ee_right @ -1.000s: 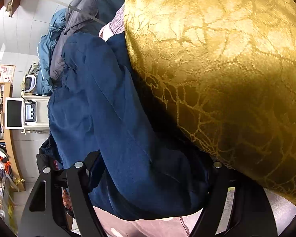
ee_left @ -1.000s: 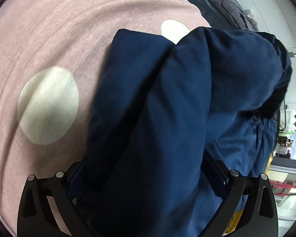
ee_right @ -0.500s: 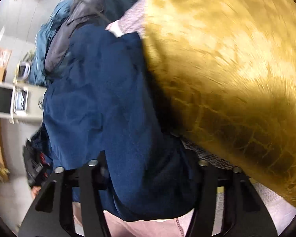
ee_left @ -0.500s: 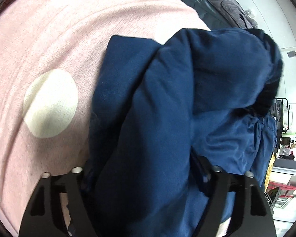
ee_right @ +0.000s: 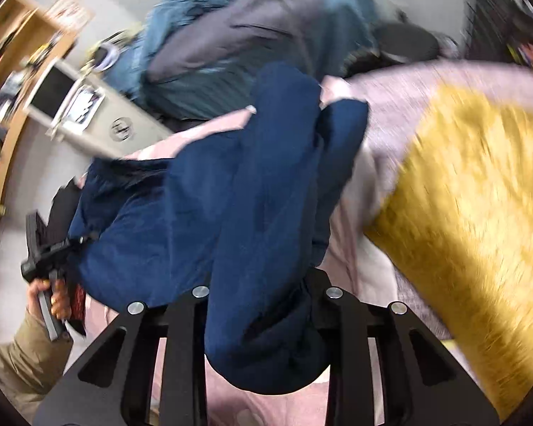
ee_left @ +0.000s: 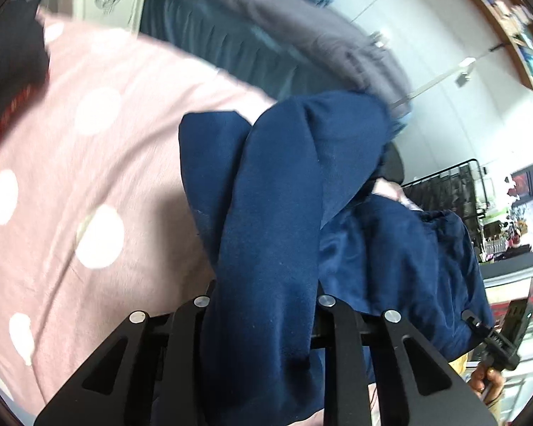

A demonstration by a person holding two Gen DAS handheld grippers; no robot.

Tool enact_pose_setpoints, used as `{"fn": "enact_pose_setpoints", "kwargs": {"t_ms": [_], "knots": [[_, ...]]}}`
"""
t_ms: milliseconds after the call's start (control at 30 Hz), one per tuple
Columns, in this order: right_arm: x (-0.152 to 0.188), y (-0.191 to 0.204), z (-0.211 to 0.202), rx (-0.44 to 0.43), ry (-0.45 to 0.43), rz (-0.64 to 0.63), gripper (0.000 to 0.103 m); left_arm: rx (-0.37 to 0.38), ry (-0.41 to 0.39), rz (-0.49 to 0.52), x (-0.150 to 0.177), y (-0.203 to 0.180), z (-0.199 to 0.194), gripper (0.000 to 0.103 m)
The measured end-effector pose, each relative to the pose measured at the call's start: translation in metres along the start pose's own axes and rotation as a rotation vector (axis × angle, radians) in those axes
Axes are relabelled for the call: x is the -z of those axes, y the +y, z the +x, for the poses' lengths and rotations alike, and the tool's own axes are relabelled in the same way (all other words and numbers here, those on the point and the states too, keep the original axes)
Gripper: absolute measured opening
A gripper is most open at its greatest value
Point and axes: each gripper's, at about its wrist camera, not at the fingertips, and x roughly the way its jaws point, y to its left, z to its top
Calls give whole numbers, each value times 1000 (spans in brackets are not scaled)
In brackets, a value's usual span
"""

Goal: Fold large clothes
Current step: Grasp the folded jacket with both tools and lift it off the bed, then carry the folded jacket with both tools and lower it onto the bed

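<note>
The left tongs (ee_left: 263, 305) are closing on a thick fold of the navy blue garment (ee_left: 284, 195), which fills the gap between the jaws and is gripped there. The right tongs (ee_right: 266, 296) are likewise closing on a bunched fold of the same navy blue garment (ee_right: 259, 184) and hold it. The garment hangs between the two tongs, raised above the pink polka-dot bedsheet (ee_left: 89, 163). In the right wrist view, a gold patterned cushion (ee_right: 472, 220) lies on the bed to the right of the garment. A pile of grey and blue clothes (ee_right: 252, 35) lies beyond the garment. The person's hand (ee_right: 49, 294) grips the other tool's handle at lower left.
</note>
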Motion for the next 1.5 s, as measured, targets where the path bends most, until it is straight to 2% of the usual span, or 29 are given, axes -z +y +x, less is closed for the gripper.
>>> {"fn": "enact_pose_setpoints", "kwargs": {"t_ms": [100,167,333,467,600,667,700,800,900,1000,1100,1167,1233,1333,1367,1433,1500], "knots": [[-16,20,-20,-6,-13,-53,27,-4,-52,82,-2,-27,-26,21],[-27,24,-41,-18,-52,-54,26,3,-99,159,-5,-57,-47,21],[-53,25,-93,-49,-134,-72,25,83,-182,269,-21,-128,-83,20],[-63,7,-153,-45,-227,-71,25,155,-224,398,-33,-210,-96,20],[-58,-36,-224,1,-358,-4,25,266,-227,517,-39,-295,-88,20],[-42,-63,-265,41,-429,47,25,311,-211,565,-32,-330,-77,20],[-31,-78,-286,73,-470,73,25,347,-186,604,-28,-358,-64,20],[3,-121,-332,155,-552,174,25,413,-109,654,-18,-410,-23,20],[53,-170,-369,252,-618,317,25,485,18,703,8,-467,38,20],[103,-206,-385,318,-635,450,25,506,150,753,43,-512,98,21],[164,-236,-386,383,-617,583,25,456,250,865,86,-534,157,21],[201,-257,-377,410,-611,673,25,378,275,902,103,-538,193,22],[247,-285,-365,391,-637,813,25,305,292,865,108,-523,222,23],[292,-311,-341,329,-687,970,27,268,388,750,93,-496,258,29],[308,-320,-329,293,-702,1016,28,261,417,722,90,-488,269,34],[318,-328,-312,292,-695,1045,31,239,436,717,84,-481,278,43],[324,-336,-298,289,-694,1083,34,183,431,742,84,-479,287,66]]}}
